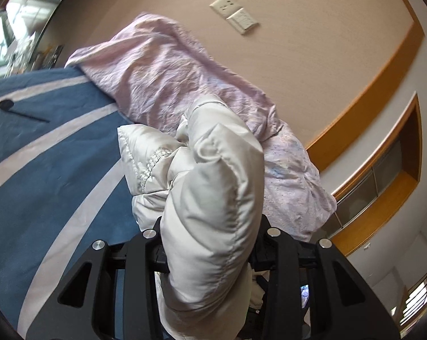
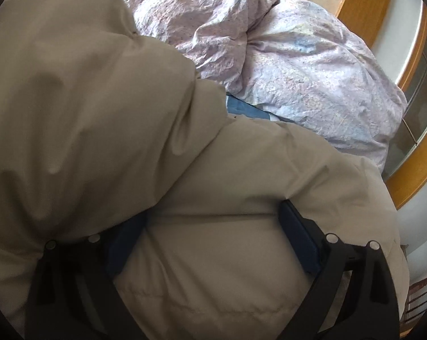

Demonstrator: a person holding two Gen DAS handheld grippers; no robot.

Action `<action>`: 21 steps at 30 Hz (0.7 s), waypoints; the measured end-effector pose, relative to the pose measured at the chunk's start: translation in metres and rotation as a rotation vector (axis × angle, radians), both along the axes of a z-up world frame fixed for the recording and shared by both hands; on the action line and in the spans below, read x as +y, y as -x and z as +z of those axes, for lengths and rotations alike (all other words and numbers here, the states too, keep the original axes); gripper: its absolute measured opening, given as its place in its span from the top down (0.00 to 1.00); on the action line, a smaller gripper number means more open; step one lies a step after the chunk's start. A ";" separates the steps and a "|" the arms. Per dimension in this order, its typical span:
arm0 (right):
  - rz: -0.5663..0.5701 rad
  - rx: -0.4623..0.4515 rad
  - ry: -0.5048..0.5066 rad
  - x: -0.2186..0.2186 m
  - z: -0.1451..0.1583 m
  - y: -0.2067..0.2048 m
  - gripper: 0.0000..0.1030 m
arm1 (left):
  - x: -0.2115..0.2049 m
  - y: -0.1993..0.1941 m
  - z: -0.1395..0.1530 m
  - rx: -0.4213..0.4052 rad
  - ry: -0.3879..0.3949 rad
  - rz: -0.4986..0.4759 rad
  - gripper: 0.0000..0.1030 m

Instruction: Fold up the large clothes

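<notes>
No writing can be read anywhere. The left gripper [image 1: 210, 243] pinches a padded fold of the beige puffer jacket [image 1: 202, 187], raised over the blue-and-white striped bedspread [image 1: 51, 153], which lies open to its left; a crumpled lilac duvet [image 1: 162, 76] crowds the wall side. The right gripper [image 2: 213, 226], jaws spread wide, clasps the jacket's bulk between its blue pads [image 2: 298, 240].

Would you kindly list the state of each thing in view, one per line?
Puffer jacket: bunched, a padded fold lifted off the bed.
Left hand-held gripper: shut on the jacket.
Right hand-held gripper: jaws wide, jacket bulging between them.
Lilac duvet: crumpled in a heap.
Striped bed cover: spread flat.
</notes>
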State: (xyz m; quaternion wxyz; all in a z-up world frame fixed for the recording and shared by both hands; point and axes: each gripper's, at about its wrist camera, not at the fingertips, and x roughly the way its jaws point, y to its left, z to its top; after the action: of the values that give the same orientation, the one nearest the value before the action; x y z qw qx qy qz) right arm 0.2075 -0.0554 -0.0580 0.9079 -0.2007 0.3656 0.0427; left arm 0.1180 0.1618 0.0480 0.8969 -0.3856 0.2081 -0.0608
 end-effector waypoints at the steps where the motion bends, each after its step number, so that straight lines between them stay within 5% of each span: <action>1: 0.007 0.005 -0.014 -0.004 0.002 0.000 0.08 | -0.002 0.001 0.002 -0.006 -0.005 -0.001 0.65; 10: -0.008 -0.078 -0.067 -0.042 0.030 0.034 0.09 | -0.018 0.005 0.018 -0.047 -0.050 -0.023 0.65; 21: 0.022 0.004 -0.123 -0.060 0.021 0.024 0.04 | -0.071 0.014 0.049 -0.137 -0.180 -0.112 0.65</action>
State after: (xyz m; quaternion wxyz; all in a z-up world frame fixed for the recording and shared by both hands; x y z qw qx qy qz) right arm 0.1837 -0.1152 -0.0367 0.9173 -0.1483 0.3617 0.0756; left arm 0.1039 0.0910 0.0969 0.9352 -0.2862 0.1719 -0.1179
